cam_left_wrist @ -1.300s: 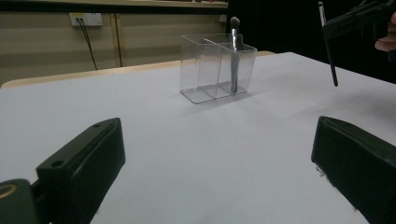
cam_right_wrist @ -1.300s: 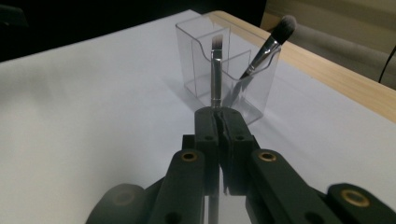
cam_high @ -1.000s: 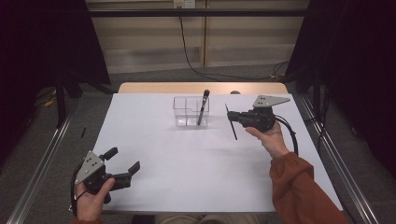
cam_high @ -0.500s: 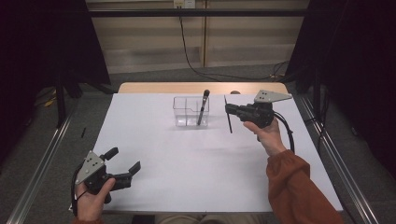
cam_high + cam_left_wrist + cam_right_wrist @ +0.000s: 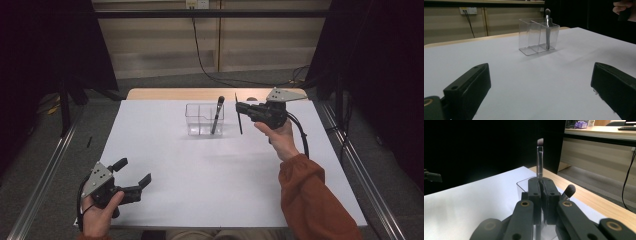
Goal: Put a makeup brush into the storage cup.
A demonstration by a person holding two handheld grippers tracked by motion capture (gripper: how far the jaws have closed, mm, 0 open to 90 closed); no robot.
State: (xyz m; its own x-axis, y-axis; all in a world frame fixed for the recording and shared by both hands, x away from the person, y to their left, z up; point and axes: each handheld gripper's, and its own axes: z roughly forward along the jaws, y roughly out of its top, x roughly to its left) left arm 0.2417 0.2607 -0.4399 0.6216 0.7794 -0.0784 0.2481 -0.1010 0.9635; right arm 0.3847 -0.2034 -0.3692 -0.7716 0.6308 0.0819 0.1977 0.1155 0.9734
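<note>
One makeup brush (image 5: 217,115) already stands in the clear organizer (image 5: 204,119). My right tool (image 5: 240,111) is clamped on a second brush (image 5: 238,114), upright just right of it; dropping in remains. Left tool (image 5: 134,172) spread wide, idle on worktop (image 5: 225,170).

Lower handle of the slim brush (image 5: 539,157) behind the right tongs (image 5: 543,195)
</note>
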